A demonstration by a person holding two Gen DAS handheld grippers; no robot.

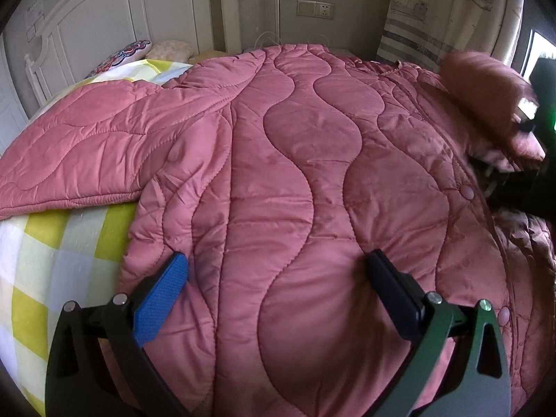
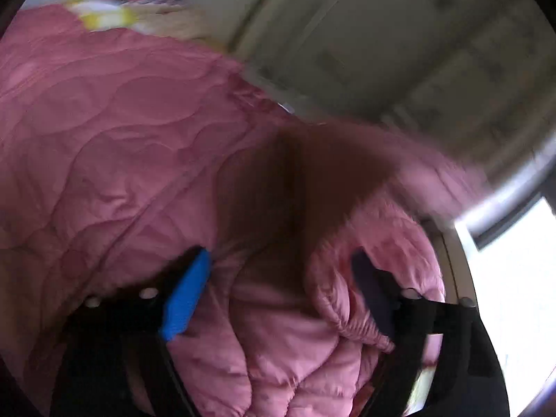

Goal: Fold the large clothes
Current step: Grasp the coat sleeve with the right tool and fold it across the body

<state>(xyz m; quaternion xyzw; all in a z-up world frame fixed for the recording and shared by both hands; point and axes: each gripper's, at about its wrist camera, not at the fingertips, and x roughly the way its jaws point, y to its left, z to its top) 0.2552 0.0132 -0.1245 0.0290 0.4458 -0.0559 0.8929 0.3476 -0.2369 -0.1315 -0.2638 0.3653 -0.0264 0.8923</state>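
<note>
Spread wide, the left tongs (image 1: 278, 288) hover over the hem of the pink quilted coat (image 1: 295, 160), which lies flat across the bed (image 1: 52, 257) with one sleeve (image 1: 80, 160) thrown out sideways. Right tongs (image 2: 285, 292) are also parted, blurred, above the bunched furry hood (image 2: 312, 173), pinching nothing. Folding well probably means gripping a thick edge deeply, then carrying the sleeve or hood inward flat, so padding does not spring back. No readable writing or brand shows anywhere.
</note>
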